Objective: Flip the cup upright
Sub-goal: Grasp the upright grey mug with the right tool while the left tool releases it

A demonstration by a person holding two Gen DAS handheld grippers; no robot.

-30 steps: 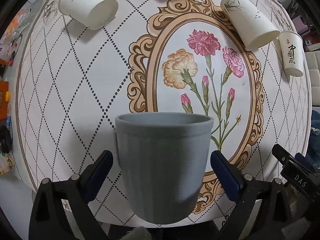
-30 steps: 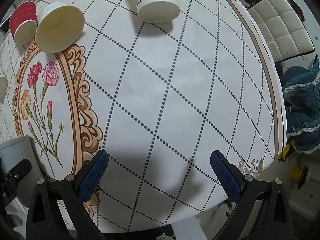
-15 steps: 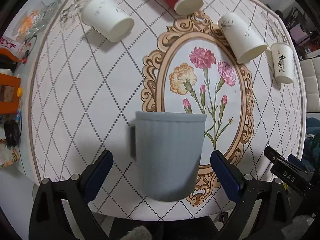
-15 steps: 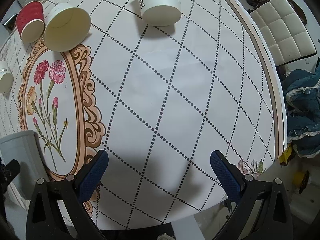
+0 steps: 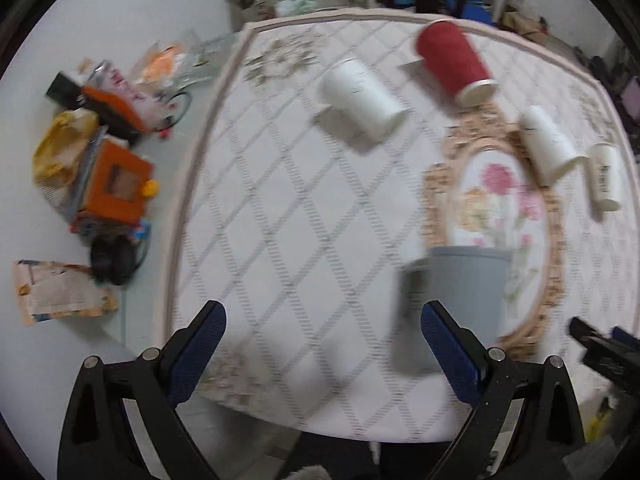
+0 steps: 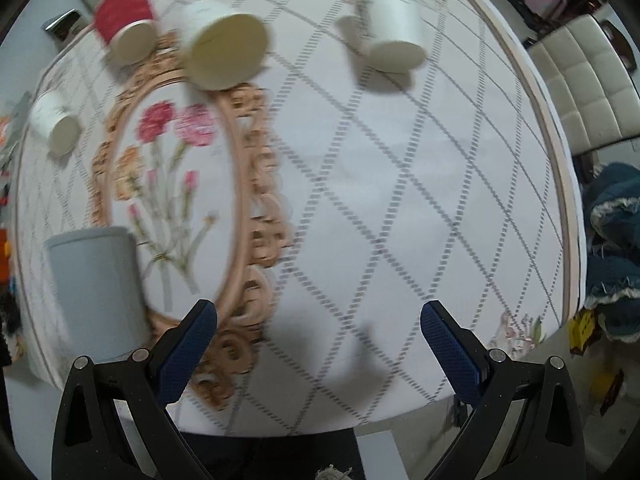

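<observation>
1. Standing upright on the desk is the grey cup, at the floral oval's near edge.
2. Left gripper: fingers apart, empty, cup beside its right finger.
3. Right gripper: apart, empty.

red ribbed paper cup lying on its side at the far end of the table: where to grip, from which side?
Grip the red ribbed paper cup across its ribbed side wall at mid-length, fingers straddling the body. It lies on its side, white-rimmed mouth toward the oval flower print, so the wall is exposed from above. Likely easiest for the open left hand-held gripper coming down from above; then rotate the closed base down.
</observation>
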